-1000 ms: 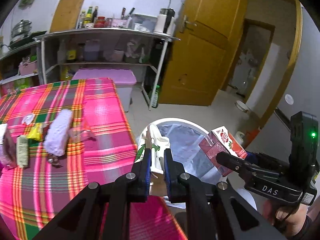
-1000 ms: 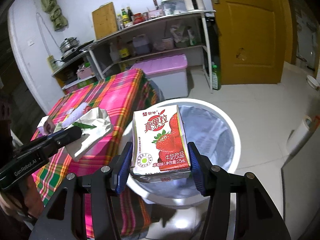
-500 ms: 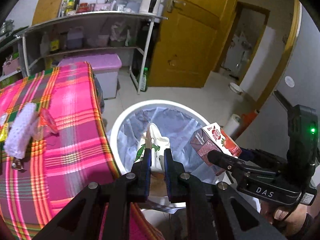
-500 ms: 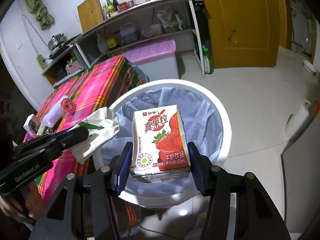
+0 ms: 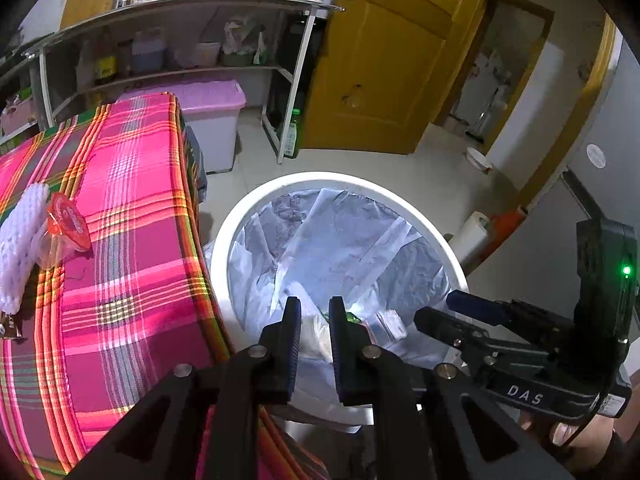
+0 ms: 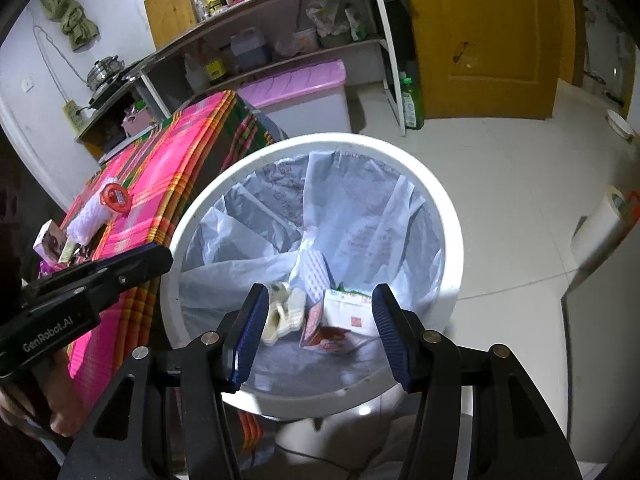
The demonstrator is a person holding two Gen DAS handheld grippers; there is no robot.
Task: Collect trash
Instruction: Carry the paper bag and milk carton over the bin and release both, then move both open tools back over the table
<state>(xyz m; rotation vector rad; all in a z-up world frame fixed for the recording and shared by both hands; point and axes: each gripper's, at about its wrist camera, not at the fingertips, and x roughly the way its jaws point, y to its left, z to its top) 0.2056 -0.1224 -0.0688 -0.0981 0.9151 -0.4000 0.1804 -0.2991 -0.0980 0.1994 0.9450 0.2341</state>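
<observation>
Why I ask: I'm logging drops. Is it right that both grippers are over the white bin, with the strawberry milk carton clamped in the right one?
Not quite. The right gripper is open and empty; the strawberry milk carton lies inside the white bin, as the right wrist view shows. Both grippers are over the bin.

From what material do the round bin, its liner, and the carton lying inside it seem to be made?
Bin: likely rigid plastic, its smooth white rim catching soft glare.
Liner: thin plastic film, translucent, creased and glossy on the folds.
Carton: probably coated paperboard, with flat printed faces and sharp folded edges; the coating itself cannot be confirmed.
</observation>
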